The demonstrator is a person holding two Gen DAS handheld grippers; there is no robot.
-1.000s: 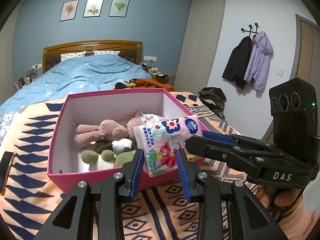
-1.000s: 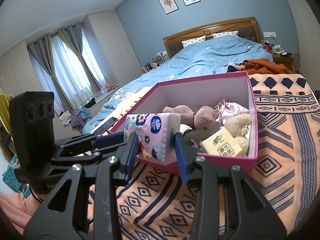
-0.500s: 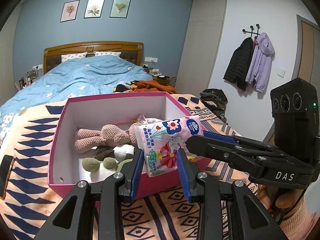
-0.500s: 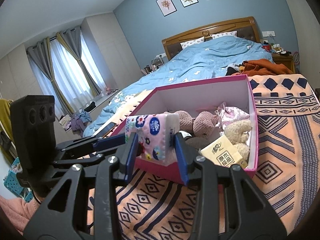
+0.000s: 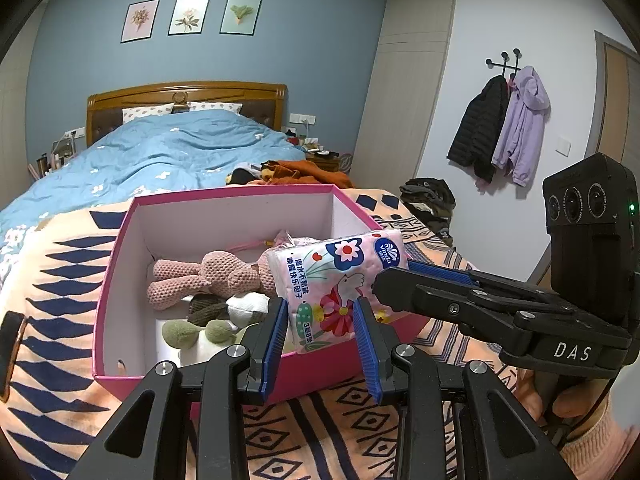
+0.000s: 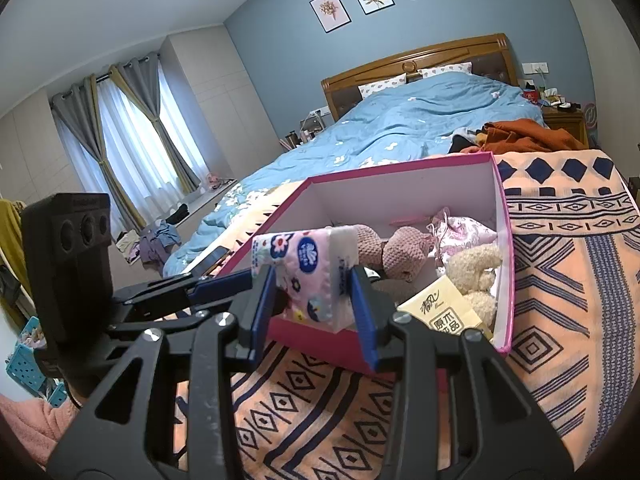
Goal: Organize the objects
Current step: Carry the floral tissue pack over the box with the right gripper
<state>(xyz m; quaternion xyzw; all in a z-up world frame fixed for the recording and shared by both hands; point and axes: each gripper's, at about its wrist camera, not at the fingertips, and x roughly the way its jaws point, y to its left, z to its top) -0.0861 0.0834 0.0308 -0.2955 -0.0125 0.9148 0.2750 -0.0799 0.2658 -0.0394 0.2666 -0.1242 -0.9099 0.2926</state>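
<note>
A pink flowered tissue pack [image 5: 336, 276] [image 6: 304, 256] hangs just above the near rim of an open pink box [image 5: 240, 196] [image 6: 400, 168]. My left gripper [image 5: 320, 320] is shut on the pack's lower end. My right gripper [image 6: 312, 300] is shut on its other end, and in the left wrist view it reaches in from the right [image 5: 390, 280]. In the right wrist view the left gripper [image 6: 240, 280] comes in from the left. Inside the box lie a pink knitted plush [image 5: 208, 276], a green plush [image 5: 188, 332], a beige plush [image 6: 476, 264] and a yellow tissue pack [image 6: 440, 312].
The box stands on a patterned orange blanket [image 5: 60, 280] at the foot of a bed with a blue duvet [image 5: 168, 156]. A phone [image 5: 10, 344] lies at the blanket's left edge. Orange clothes [image 5: 304, 172] are heaped behind the box. A person's hand [image 5: 576, 404] holds the right gripper.
Both grippers keep hold of the tissue pack. The box sits slightly lower in both views than a second ago; otherwise nothing has moved.
</note>
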